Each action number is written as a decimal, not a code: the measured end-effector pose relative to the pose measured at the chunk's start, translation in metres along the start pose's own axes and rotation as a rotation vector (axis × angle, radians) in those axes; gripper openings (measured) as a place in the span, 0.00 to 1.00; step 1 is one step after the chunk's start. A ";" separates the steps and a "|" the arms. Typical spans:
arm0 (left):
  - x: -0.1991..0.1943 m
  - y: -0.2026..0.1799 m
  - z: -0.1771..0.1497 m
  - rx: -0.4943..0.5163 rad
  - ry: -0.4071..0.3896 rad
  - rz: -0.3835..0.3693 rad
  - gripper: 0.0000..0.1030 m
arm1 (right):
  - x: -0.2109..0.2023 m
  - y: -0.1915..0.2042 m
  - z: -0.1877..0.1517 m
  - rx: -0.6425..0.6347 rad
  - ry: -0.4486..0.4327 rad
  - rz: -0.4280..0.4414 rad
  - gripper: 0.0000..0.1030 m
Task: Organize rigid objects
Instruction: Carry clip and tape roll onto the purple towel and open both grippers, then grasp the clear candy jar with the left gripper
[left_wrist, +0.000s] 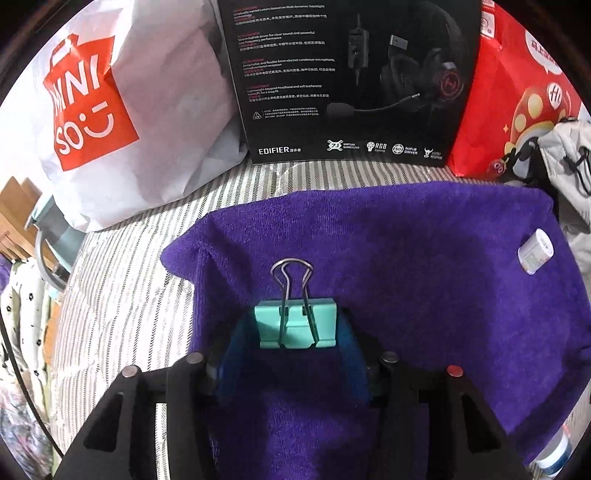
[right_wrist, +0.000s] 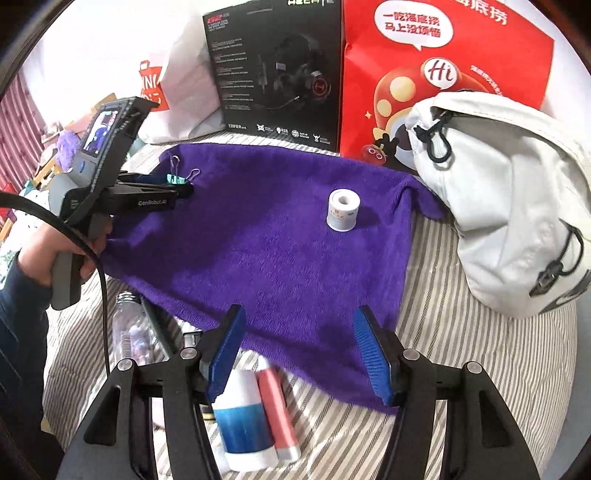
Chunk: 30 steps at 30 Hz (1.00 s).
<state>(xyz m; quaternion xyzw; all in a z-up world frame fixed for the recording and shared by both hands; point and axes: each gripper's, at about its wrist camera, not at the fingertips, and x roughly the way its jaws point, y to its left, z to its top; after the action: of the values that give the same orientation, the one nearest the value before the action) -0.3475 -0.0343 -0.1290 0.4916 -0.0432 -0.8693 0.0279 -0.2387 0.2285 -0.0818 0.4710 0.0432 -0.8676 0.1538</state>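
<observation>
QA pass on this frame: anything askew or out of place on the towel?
Nothing damaged or spilled. The purple towel lies rumpled at its left edge. The white roll sits alone on it; the left gripper holds the teal binder clip. Tubes lie off the towel, near the right gripper.

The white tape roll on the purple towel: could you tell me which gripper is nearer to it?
Right. The right gripper hangs open at the towel's near edge, facing the white tape roll. The left gripper is at the far left corner, shut on a teal binder clip.
</observation>
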 end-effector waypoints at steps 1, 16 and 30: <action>-0.001 0.000 -0.001 0.003 0.003 -0.005 0.49 | -0.002 0.000 -0.001 0.006 -0.001 0.000 0.59; -0.106 -0.012 -0.066 -0.105 -0.057 -0.171 0.80 | -0.050 -0.002 -0.059 0.153 -0.018 0.029 0.65; -0.099 -0.056 -0.132 -0.091 0.059 -0.188 0.85 | -0.071 0.010 -0.112 0.216 0.015 0.045 0.68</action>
<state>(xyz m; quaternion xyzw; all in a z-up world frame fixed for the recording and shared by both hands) -0.1841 0.0239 -0.1183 0.5172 0.0435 -0.8542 -0.0300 -0.1098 0.2591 -0.0842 0.4923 -0.0600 -0.8598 0.1213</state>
